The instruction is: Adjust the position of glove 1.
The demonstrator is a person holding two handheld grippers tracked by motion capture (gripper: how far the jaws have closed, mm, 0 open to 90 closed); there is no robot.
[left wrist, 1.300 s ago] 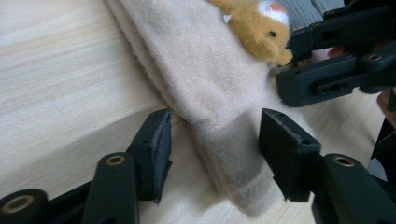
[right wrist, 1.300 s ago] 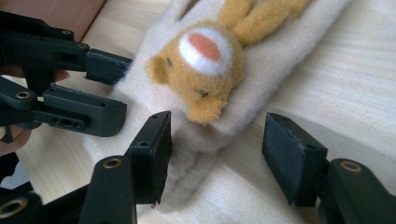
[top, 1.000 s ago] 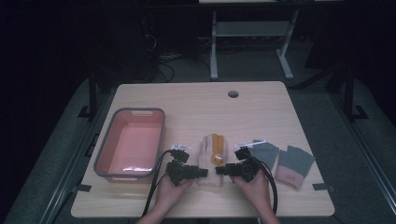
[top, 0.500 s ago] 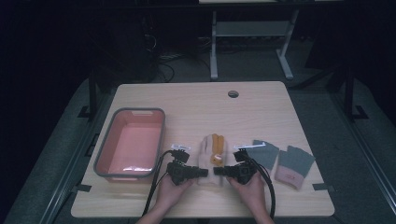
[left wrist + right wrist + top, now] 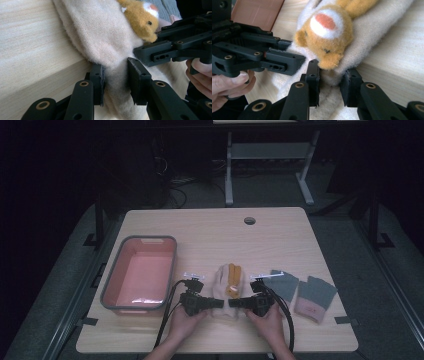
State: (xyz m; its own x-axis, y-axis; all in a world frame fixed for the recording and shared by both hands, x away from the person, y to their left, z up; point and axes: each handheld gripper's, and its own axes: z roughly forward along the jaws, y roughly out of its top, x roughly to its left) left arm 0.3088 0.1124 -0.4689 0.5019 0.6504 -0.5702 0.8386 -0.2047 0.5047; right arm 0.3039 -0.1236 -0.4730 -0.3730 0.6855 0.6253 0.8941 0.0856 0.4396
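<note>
To the left of your left gripper, a grey-rimmed pink bin (image 5: 141, 272) sits on the wooden table (image 5: 210, 232). Just past your right gripper lie two grey mittens (image 5: 300, 292) with pink cuffs, side by side.

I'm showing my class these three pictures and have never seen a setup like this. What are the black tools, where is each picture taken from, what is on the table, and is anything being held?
A person sits at a wooden table and works two hand-held tools, each with two black jaws. The high view looks down from above: the left gripper and the right gripper meet over a cream sock that bears an orange plush animal. The two close pictures come from cameras riding on the tools, looking along their jaws. In the left gripper view the jaws have just been closing and pinch a fold of the sock's cream cloth. In the right gripper view the jaws likewise pinch cream cloth just under the plush animal. Also on the table: a pink tub at the left and two grey socks at the right.
</note>
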